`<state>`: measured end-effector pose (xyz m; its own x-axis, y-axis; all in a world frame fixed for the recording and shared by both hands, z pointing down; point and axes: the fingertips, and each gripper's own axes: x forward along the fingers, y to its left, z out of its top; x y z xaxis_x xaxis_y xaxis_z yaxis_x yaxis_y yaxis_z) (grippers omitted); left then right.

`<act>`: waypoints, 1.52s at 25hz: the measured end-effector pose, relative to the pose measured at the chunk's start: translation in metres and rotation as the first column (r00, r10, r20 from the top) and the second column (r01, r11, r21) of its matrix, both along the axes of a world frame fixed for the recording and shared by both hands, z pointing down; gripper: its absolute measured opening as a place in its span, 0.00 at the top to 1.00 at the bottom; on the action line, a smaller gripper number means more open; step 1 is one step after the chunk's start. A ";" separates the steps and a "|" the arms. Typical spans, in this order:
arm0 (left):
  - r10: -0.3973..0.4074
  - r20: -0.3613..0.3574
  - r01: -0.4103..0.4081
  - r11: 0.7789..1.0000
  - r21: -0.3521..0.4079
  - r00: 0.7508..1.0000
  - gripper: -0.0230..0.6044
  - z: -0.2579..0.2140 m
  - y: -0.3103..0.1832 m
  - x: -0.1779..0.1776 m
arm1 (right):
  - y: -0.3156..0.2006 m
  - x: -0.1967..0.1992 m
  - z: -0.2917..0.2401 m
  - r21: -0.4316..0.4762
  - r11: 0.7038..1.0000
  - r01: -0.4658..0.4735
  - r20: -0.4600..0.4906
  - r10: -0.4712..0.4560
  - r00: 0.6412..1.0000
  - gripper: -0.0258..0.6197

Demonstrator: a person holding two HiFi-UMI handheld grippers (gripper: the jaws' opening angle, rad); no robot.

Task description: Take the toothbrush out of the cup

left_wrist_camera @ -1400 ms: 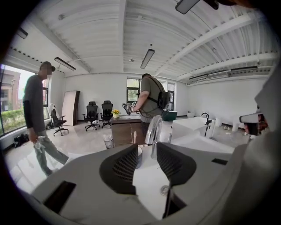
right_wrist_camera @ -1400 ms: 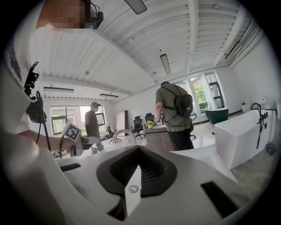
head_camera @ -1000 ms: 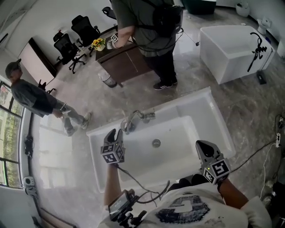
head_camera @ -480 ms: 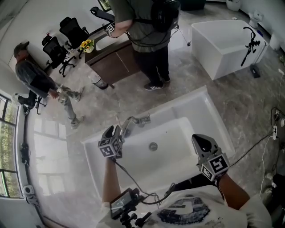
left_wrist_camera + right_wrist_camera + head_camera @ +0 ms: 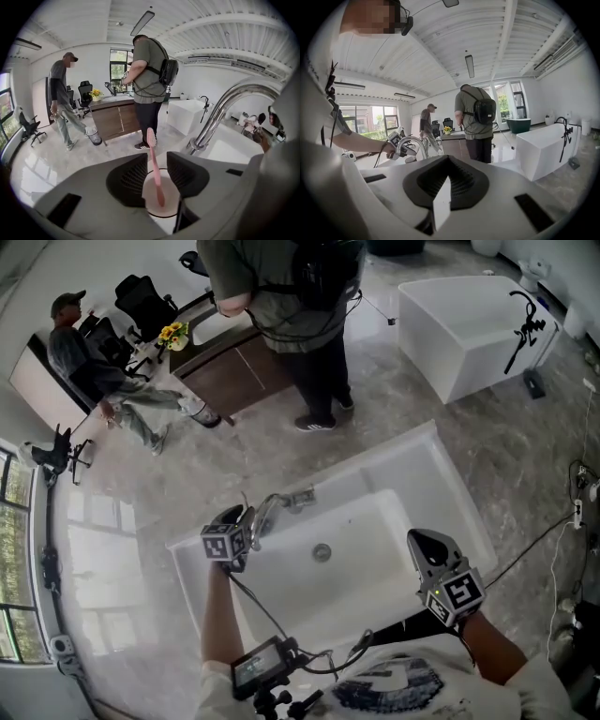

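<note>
- Left gripper: the jaws are apart, one on each side of the pink toothbrush, and do not clamp it.
- The toothbrush stands tilted, bristles up, in a pale cup near the faucet.
- Right gripper: the jaws are closed and empty, by the white sink's near edge.

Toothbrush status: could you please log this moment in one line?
left gripper open around toothbrush | toothbrush in cup | right gripper shut
</note>
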<state>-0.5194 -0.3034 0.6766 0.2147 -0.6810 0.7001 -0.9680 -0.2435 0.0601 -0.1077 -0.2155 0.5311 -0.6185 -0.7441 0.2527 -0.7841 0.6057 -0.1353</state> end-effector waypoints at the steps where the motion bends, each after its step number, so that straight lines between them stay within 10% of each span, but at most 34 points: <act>1: 0.009 0.000 -0.009 1.000 -0.014 1.000 0.73 0.003 -0.002 0.001 | -0.001 0.001 0.001 -0.002 1.000 -0.004 -0.001 0.004 1.000 0.96; 22: -0.022 -0.058 0.022 1.000 -0.011 0.998 0.91 0.003 -0.009 -0.001 | -0.013 0.009 0.003 -0.022 0.999 -0.035 -0.005 0.035 0.999 0.96; 32: -0.062 -0.055 0.069 0.988 0.136 0.997 0.91 -0.064 0.011 -0.001 | -0.005 0.006 -0.001 -0.004 1.000 0.011 0.018 -0.011 1.000 0.96; 38: -0.160 -0.001 0.152 0.939 0.307 0.987 0.91 -0.137 0.057 0.006 | 0.003 0.014 -0.014 0.019 0.998 0.052 0.048 -0.053 0.997 0.96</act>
